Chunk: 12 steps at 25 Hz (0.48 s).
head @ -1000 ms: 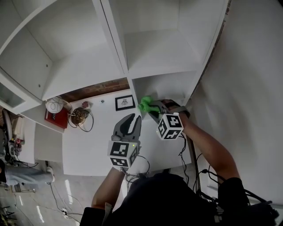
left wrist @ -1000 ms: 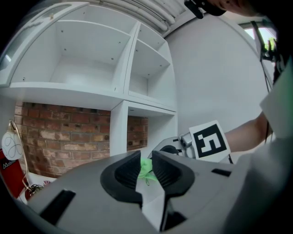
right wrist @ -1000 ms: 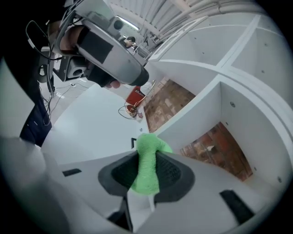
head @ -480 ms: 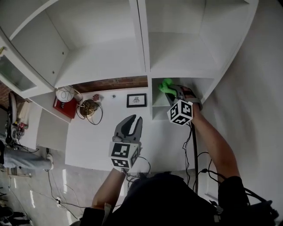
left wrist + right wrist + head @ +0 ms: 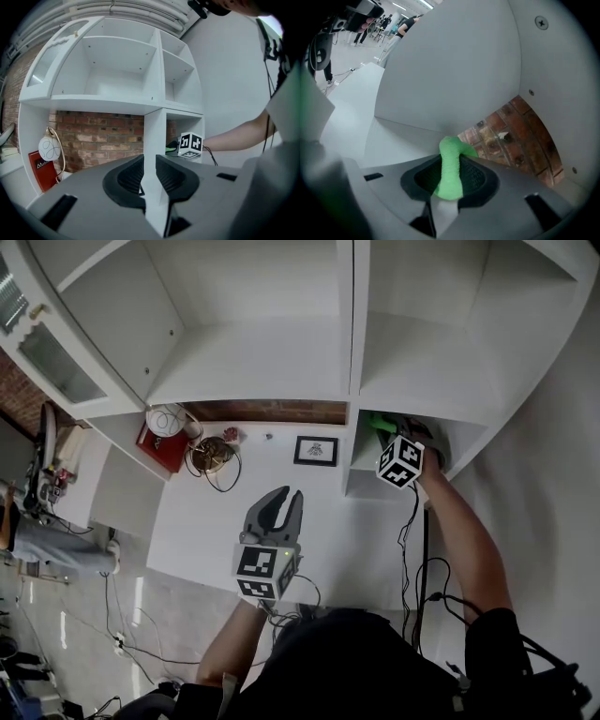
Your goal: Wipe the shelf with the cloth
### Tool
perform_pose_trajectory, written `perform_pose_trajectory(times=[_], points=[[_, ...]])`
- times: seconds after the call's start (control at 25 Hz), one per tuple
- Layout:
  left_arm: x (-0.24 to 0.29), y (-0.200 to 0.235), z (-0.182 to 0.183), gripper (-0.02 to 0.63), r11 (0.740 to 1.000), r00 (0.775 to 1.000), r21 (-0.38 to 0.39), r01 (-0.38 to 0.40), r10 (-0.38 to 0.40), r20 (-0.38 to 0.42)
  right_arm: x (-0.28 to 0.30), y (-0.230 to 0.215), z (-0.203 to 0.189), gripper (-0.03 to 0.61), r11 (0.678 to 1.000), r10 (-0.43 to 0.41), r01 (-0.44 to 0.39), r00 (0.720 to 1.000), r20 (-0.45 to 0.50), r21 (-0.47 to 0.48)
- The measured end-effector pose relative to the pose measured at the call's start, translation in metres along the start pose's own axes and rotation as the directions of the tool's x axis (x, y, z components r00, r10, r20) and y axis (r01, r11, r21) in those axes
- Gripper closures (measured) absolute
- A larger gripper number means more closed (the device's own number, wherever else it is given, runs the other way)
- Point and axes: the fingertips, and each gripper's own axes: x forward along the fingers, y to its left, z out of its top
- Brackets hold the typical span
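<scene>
A white shelf unit [image 5: 347, 343] fills the head view. My right gripper [image 5: 384, 430] reaches into the small lower right compartment [image 5: 367, 482], shut on a green cloth [image 5: 377, 420]. In the right gripper view the cloth [image 5: 451, 164] is pinched between the jaws of the right gripper [image 5: 451, 177] and hangs over the white compartment floor [image 5: 393, 140], near the brick back wall [image 5: 520, 136]. My left gripper [image 5: 282, 502] is held back over the white counter [image 5: 206, 540], open and empty. The left gripper view looks past the left gripper [image 5: 150, 169] to the cloth [image 5: 172, 146].
On the counter stand a small framed picture [image 5: 316, 450], a brass-coloured object with a cable [image 5: 211, 454], a white round object [image 5: 167, 418] and a red box [image 5: 159, 444]. A glass-fronted door [image 5: 52, 367] is at upper left. Cables trail on the floor [image 5: 122, 643].
My right gripper has carried the green cloth from in front of the compartment to deeper inside it. The left gripper has barely moved. The head camera has shifted, so the shelf sits further right in view.
</scene>
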Motion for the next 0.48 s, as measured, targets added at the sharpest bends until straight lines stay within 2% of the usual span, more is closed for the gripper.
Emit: perform_pose_trajectory(times=[0.2,0.32,0.48], points=[[0.003,-0.005,-0.004,0.537,1.0,1.0,-0.004,0.016,-0.016,-0.005,-0.004,0.015,-0.002,0.483,0.996,0.087,-0.087,0.996,-0.011,0.017],[0.009,-0.016,-0.006,0.537,0.999,0.999,-0.002,0.046,-0.046,-0.009,-0.016,0.024,-0.003,0.483,0.988,0.146,-0.146,0.989,-0.005,0.05],[0.018,-0.031,-0.006,0.537,0.995,0.995,0.004,0.096,-0.096,-0.012,-0.036,0.037,-0.005,0.483,0.982,0.185,-0.184,0.983,-0.009,0.032]])
